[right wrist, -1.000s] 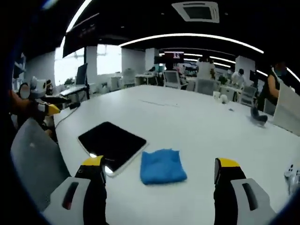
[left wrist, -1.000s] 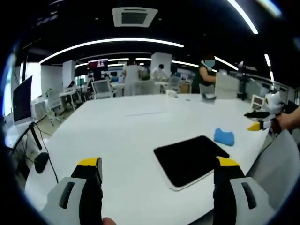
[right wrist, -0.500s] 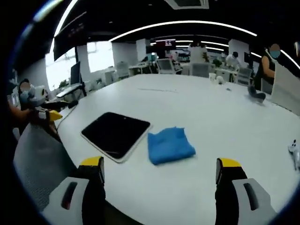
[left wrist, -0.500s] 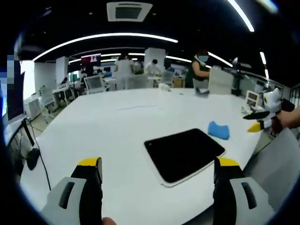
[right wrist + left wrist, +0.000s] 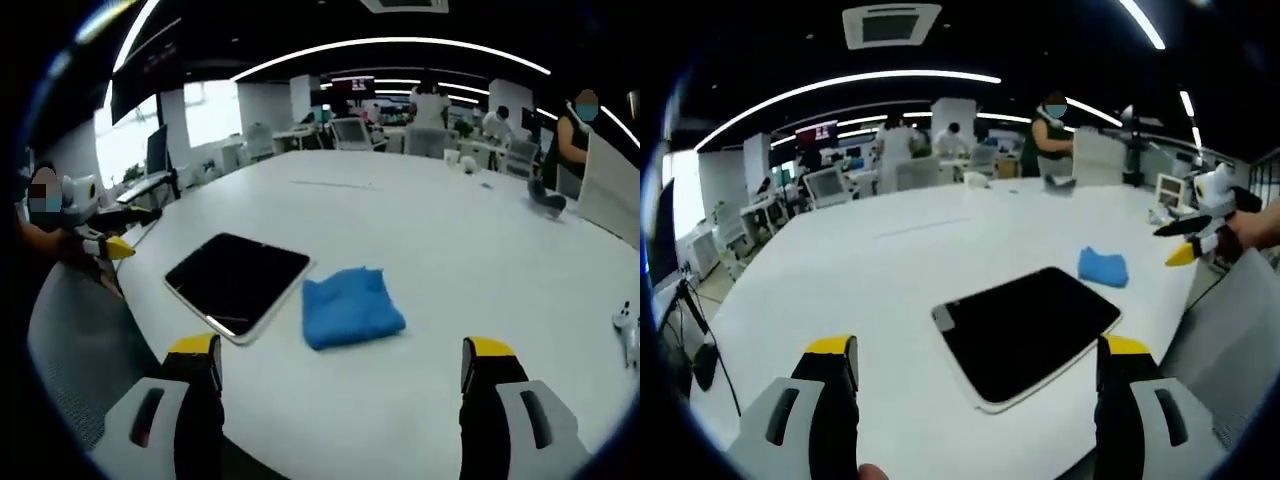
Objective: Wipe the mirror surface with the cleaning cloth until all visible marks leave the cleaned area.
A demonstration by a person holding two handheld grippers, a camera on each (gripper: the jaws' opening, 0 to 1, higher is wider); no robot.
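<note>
Left tongs (image 5: 975, 400): two broad jaws, each a pale grey moulded shell with a dark oval slot on its outer face, a black inner side and a yellow cap at the tip. Right tongs (image 5: 340, 400): same build, grey shells, black inner faces, yellow tips, with a reddish mark in the left jaw's slot. Seen from the left tongs' camera, the right tongs (image 5: 1188, 245) appear white-bodied, with black jaws and one yellow tip.

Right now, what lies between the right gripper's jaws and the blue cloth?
In the right gripper view, only bare white table separates the open right gripper from the blue cloth; the mirror lies beside the cloth.
</note>
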